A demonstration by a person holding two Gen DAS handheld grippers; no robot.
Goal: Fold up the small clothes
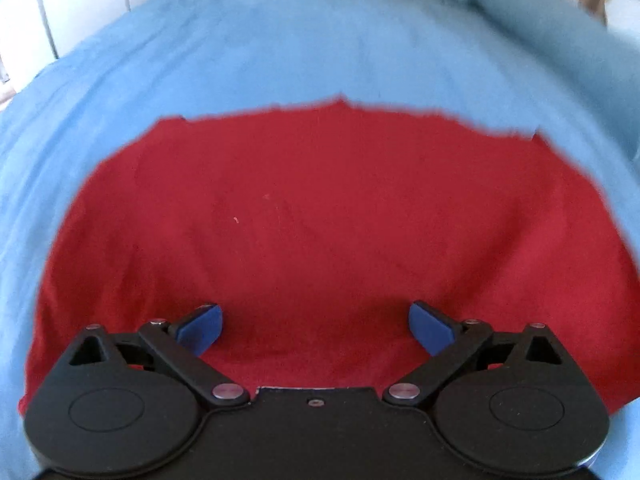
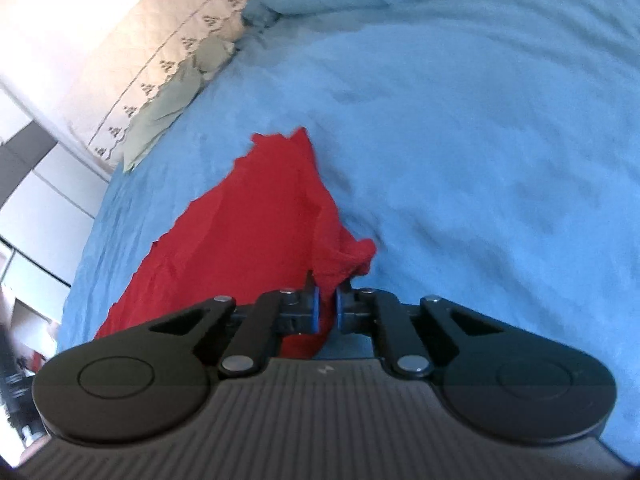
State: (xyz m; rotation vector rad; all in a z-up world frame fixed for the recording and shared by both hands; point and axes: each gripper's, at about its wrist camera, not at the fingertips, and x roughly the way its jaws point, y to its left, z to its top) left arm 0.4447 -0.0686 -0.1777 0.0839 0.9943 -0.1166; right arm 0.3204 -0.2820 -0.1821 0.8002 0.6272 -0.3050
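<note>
Red garment [image 1: 312, 216] lies spread flat on the blue bedcover [image 1: 280, 52], its near right corner bunched and clamped between the pads of the right gripper [image 2: 328, 308]. Left gripper [image 1: 316, 326] hangs over the near edge with jaws wide apart, nothing between them. Judged step: securing corners for a fold; next, the left must close on its own edge before both lift together toward the far side.
</note>
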